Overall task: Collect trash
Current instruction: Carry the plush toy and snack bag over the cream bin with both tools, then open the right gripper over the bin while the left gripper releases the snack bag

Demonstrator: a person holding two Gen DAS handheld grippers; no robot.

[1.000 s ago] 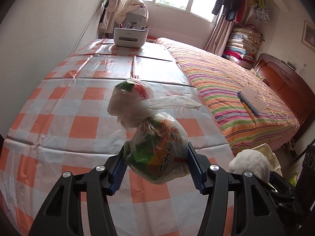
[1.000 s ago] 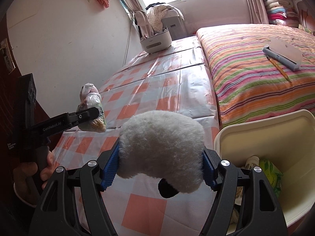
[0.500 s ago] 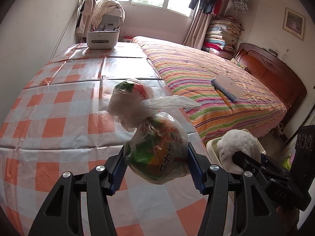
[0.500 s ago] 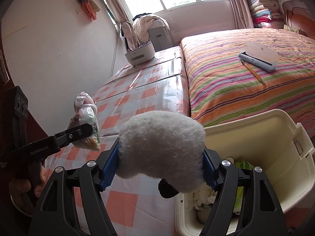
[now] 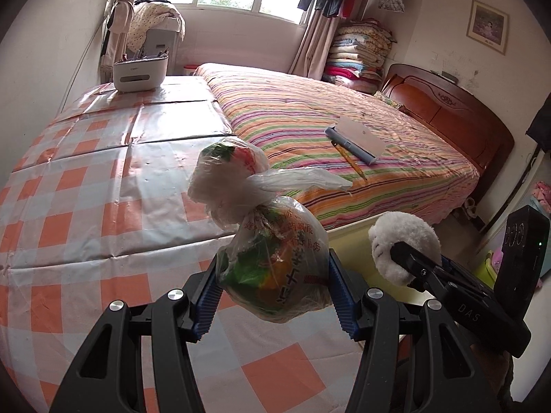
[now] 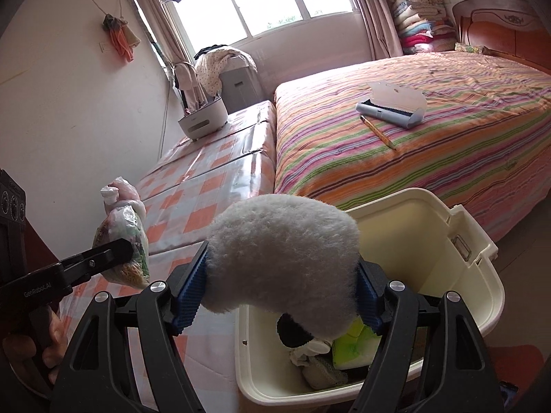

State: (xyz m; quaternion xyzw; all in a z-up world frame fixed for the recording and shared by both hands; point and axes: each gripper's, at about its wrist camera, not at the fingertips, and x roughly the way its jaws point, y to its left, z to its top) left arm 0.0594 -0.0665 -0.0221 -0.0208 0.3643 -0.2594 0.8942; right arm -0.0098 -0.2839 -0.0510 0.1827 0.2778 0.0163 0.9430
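Note:
My left gripper (image 5: 273,290) is shut on a knotted clear plastic bag of trash (image 5: 272,261) and holds it above the checked table edge; the bag also shows in the right wrist view (image 6: 125,241). My right gripper (image 6: 275,296) is shut on a white fluffy plush toy (image 6: 282,251) with a black tip, held over the near rim of a cream plastic bin (image 6: 458,251). The bin holds a green packet (image 6: 351,347) and crumpled scraps. The toy and right gripper show in the left wrist view (image 5: 403,244), right of the bag.
An orange-and-white checked table (image 5: 86,206) lies left of a striped bed (image 5: 344,127). A white organiser box (image 5: 141,74) stands at the table's far end. A grey lint brush (image 6: 392,106) and a pencil (image 6: 377,132) lie on the bed.
Both grippers have swung right, away from the table and toward the bin. The plush toy now hangs over the bin's opening. Both grips are unchanged.

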